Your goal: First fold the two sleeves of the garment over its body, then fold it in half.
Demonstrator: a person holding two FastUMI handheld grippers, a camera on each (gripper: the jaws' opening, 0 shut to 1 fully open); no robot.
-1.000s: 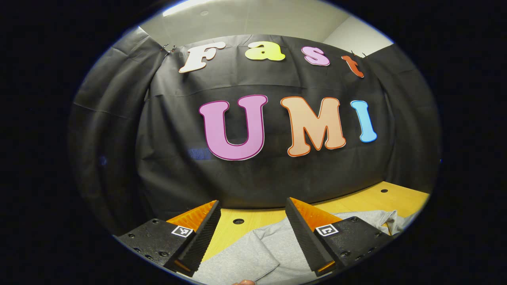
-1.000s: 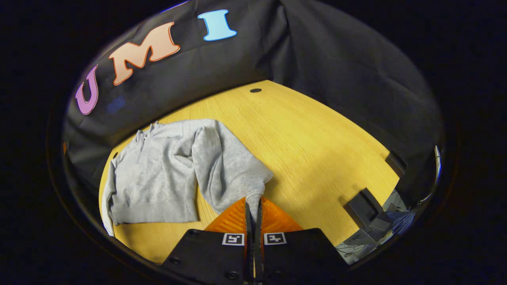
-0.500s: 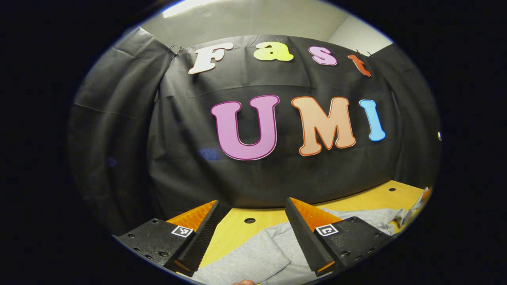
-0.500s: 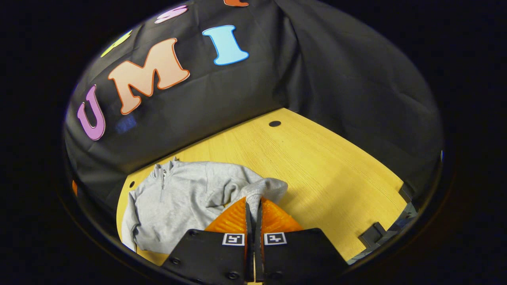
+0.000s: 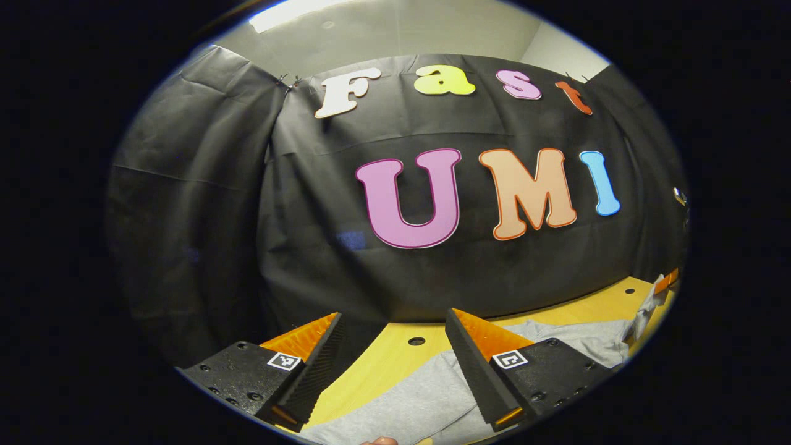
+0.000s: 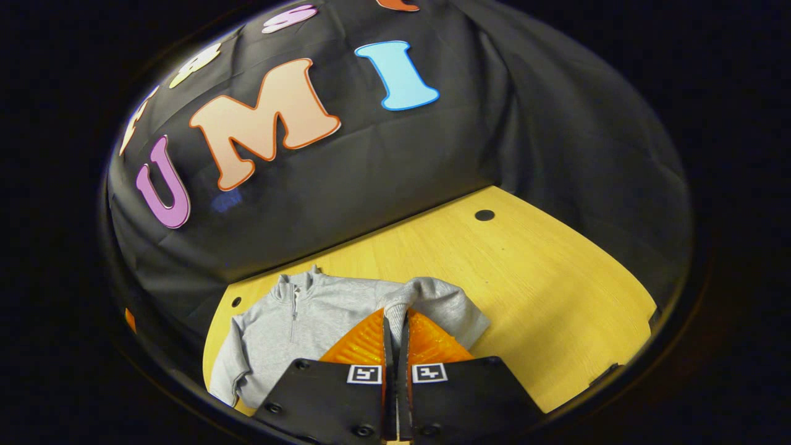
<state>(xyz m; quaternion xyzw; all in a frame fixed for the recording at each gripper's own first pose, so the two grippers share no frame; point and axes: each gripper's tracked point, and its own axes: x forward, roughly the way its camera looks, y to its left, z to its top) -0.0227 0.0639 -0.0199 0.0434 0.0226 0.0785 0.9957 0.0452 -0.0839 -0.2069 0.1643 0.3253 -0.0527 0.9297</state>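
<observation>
- We see the sweatshirt (image 6: 290, 321) lying flat on the table (image 6: 544, 296), light grey, with a short zip at a stand-up collar that points toward the wall (image 6: 432, 161).
- In the right gripper view its body sits in the near left part of the tabletop, close to the left edge and just in front of the wall.
- We note the sleeve (image 6: 432, 303) lifted off the table and bunched into a rounded hump over the right side of the body.
- The right gripper (image 6: 396, 321) has its two fingers together, clamped on a narrow strip of the sleeve's cuff that stands up between them.
- In the left gripper view the left gripper (image 5: 395, 346) has its fingers set wide apart, with nothing between them; it looks mostly at the wall.
- Below and between those fingers we see grey cloth of the sweatshirt (image 5: 401, 405) on the table (image 5: 383, 364); we cannot tell whether the fingers touch it.
- At the far right of that view a raised bit of grey cloth shows near the picture's edge.
- A fingertip (image 5: 378, 441) of the person shows at the bottom edge of the left gripper view.
- Edges: the table's back edge meets the wall; one round hole (image 6: 484, 215) sits near it on the right, a smaller hole (image 6: 236, 301) just left of the shoulder.
- Open room: to the right of the sweatshirt we see a broad bare stretch of wood reaching to the table's right edge.
</observation>
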